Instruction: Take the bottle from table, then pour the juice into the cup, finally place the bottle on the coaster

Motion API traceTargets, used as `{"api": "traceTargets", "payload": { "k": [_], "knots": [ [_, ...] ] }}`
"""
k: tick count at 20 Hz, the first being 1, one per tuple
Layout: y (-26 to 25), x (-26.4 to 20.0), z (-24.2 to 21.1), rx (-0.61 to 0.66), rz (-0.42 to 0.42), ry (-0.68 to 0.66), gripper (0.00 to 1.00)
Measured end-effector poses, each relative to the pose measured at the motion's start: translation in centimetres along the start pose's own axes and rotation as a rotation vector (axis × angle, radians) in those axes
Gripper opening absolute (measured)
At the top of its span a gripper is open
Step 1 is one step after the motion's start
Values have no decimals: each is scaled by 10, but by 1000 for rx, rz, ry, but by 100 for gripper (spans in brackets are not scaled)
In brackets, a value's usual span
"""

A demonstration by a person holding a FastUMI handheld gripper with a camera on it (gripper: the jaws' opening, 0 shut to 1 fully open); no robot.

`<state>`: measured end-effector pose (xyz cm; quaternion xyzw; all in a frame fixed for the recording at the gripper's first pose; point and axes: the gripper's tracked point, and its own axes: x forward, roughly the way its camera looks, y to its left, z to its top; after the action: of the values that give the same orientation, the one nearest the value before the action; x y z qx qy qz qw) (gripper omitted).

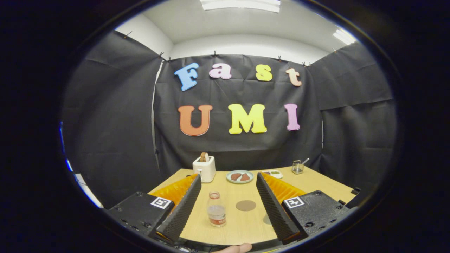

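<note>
Jaws (228,202) spread wide, holding nothing. Bottle (216,209) upright on the tabletop (316,182), between the fingers but nearer the left one, coaster (245,205) just beside it. Cup (297,167) well beyond, at the far right. Best to shift left to centre the bottle, advance level, then close around mid-body, below the cap.

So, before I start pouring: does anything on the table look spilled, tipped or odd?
Nothing stands out. The clear plastic bottle stands upright between the open fingers, beside the round brown coaster; no spill shows.
</note>
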<state>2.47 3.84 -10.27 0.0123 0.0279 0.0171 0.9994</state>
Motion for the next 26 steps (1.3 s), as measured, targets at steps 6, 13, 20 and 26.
{"api": "traceTargets", "payload": {
  "k": [6, 13, 20, 26],
  "knots": [
    [11, 9, -39, 14, 27, 6, 100],
    [18, 34, -108, -11, 26, 20, 100],
    [38, 62, -163, -28, 50, 50, 100],
    [37, 91, -188, -43, -18, 39, 100]
  ]
}}
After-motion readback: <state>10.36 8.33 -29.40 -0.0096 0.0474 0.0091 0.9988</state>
